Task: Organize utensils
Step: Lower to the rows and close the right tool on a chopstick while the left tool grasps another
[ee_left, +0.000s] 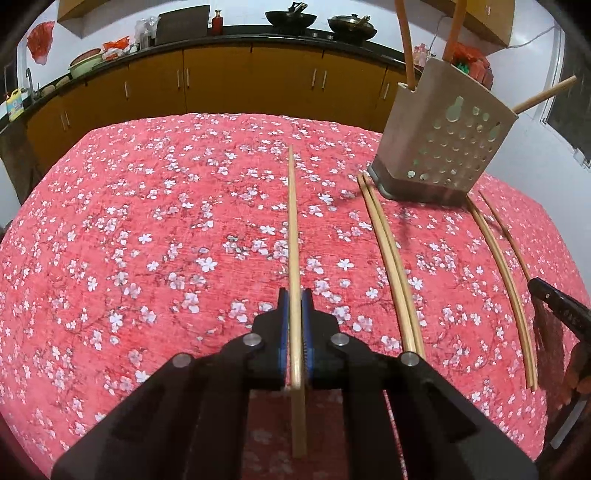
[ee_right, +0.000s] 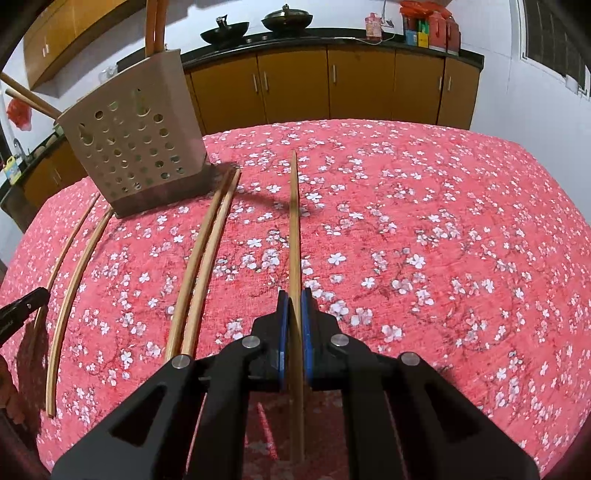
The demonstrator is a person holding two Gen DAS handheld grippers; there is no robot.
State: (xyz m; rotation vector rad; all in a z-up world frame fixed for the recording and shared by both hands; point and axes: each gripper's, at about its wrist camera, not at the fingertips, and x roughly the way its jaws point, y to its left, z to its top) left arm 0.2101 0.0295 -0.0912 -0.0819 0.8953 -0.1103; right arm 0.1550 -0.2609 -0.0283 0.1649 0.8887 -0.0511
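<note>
My left gripper [ee_left: 295,300] is shut on a single wooden chopstick [ee_left: 292,221] that points away along the red floral tablecloth [ee_left: 147,240]. My right gripper [ee_right: 294,300] is likewise shut on one chopstick [ee_right: 294,221]. Between the two stands a beige perforated utensil holder [ee_left: 443,140] [ee_right: 136,147] with orange handles and a wooden stick in it. One pair of chopsticks [ee_left: 388,258] lies on the cloth left of the holder's base. A second pair [ee_right: 203,266] lies right of it. Each gripper shows at the edge of the other's view: the right one [ee_left: 554,306], the left one [ee_right: 22,306].
Behind the table runs a counter with yellow cabinet doors [ee_left: 221,77] [ee_right: 332,81]. On it stand woks [ee_left: 291,16], bottles and bags. A sink tap [ee_left: 29,79] is at far left. Open cloth stretches left of the left gripper and right of the right one.
</note>
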